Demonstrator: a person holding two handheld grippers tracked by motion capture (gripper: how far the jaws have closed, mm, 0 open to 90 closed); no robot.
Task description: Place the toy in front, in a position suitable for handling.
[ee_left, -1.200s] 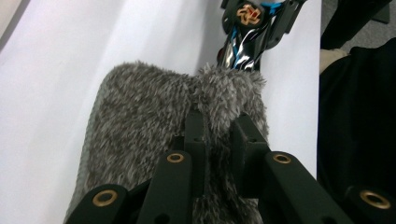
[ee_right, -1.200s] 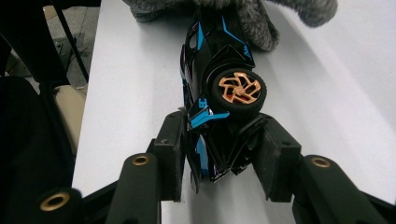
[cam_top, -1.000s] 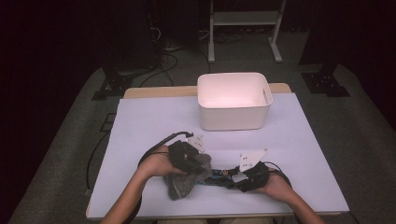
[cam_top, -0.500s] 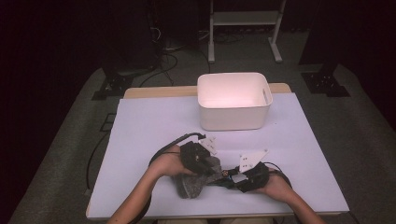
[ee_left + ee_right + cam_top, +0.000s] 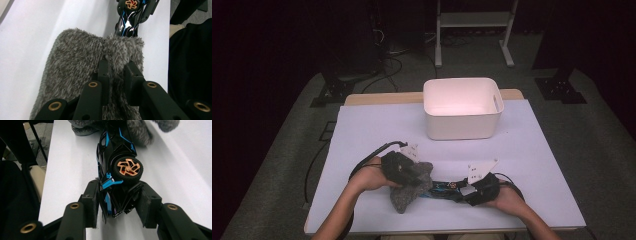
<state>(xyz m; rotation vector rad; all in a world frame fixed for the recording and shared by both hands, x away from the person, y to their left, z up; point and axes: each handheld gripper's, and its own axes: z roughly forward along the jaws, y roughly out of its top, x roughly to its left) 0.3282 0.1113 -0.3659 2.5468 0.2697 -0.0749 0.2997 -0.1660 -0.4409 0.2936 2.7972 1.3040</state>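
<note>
A black and blue toy car (image 5: pixel 442 189) with an orange wheel lies on its side near the table's front edge. My right gripper (image 5: pixel 118 187) holds the car's (image 5: pixel 112 152) rear between its jaws. Those jaws have just been opening, and the car still touches both pads. My left gripper (image 5: pixel 116 66) is shut on a bunched fold of grey fluffy cloth (image 5: pixel 75 65). The cloth (image 5: pixel 404 197) rests against the car's other end (image 5: pixel 128 17). In the high view the left gripper (image 5: pixel 414 177) sits over the cloth and the right gripper (image 5: pixel 462 192) faces it.
A white plastic bin (image 5: pixel 462 127) stands at the back of the white table (image 5: pixel 372 130). A person's forearms come in over the front edge. Cables trail from both grippers.
My left gripper, with the cloth in it, slid right toward the car and then back to the left. The right gripper and the car stayed put.
</note>
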